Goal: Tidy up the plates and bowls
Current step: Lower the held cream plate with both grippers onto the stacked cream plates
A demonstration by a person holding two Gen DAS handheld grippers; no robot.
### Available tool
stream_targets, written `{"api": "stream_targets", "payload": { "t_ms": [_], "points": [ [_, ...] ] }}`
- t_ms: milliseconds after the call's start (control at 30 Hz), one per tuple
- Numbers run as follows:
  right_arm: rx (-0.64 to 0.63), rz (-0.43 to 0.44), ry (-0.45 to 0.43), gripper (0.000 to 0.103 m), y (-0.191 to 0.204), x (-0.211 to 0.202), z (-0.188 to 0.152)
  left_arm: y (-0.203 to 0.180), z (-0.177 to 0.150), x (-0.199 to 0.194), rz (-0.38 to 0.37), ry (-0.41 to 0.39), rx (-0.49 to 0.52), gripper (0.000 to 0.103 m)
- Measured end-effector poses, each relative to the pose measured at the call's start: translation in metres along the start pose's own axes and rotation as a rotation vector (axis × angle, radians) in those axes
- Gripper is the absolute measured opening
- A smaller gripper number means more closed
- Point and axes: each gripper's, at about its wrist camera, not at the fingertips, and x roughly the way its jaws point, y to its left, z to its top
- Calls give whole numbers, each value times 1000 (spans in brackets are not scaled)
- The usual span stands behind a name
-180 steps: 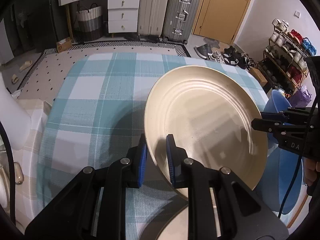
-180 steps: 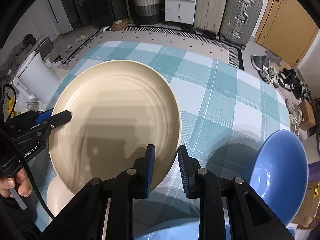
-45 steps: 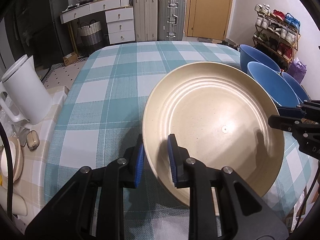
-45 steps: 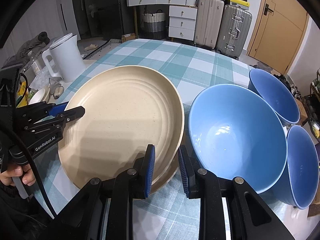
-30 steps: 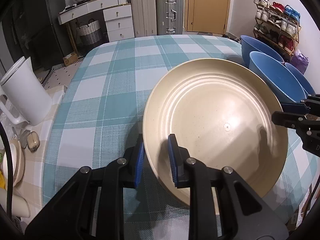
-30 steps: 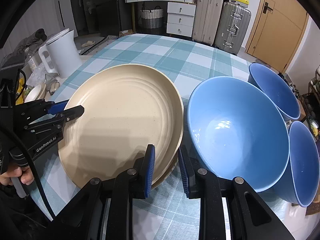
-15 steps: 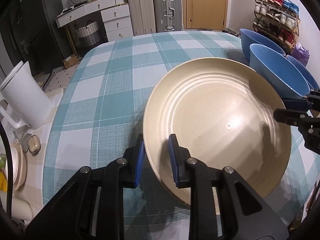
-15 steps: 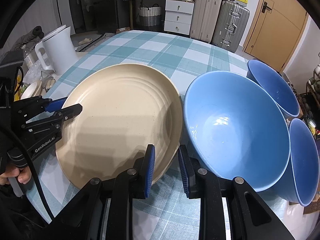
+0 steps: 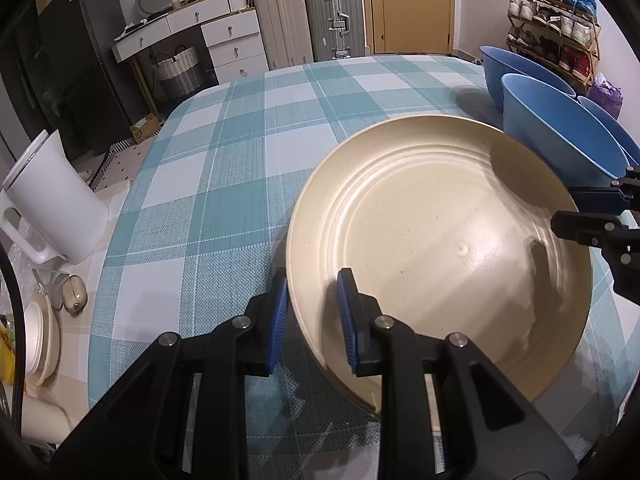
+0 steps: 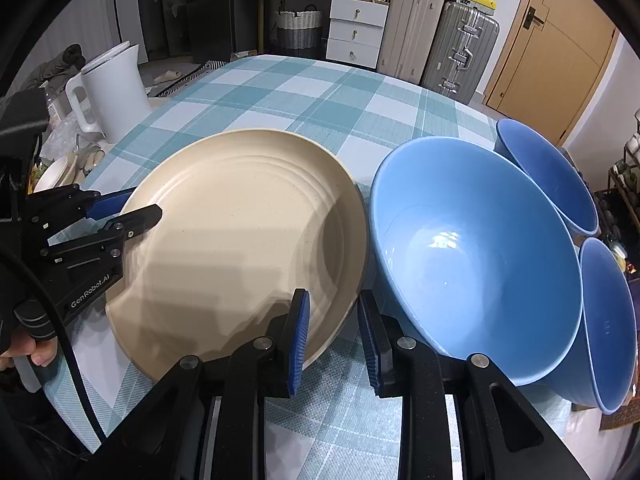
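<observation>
Both claws pinch the round, ridged, speckled cream plate (image 10: 240, 240): left claw (image 9: 312, 316) at 9 o'clock rim, right claw (image 10: 332, 336) at 3; glossy blue bowl (image 10: 472, 260) beside it on checked desk (image 9: 240, 160).

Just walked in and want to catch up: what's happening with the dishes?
A person is holding a cream plate with two handheld grippers, the left gripper and right gripper each clamped on its rim. It sits low over the checked tablecloth, beside three blue bowls.
</observation>
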Motion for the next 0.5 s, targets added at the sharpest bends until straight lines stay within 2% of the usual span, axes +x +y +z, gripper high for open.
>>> {"api": "stream_targets", "payload": {
  "t_ms": [500],
  "points": [
    [-8,-27,4,26,3,3,-2,-3,-3,1,20,-3,20,21]
  ]
}}
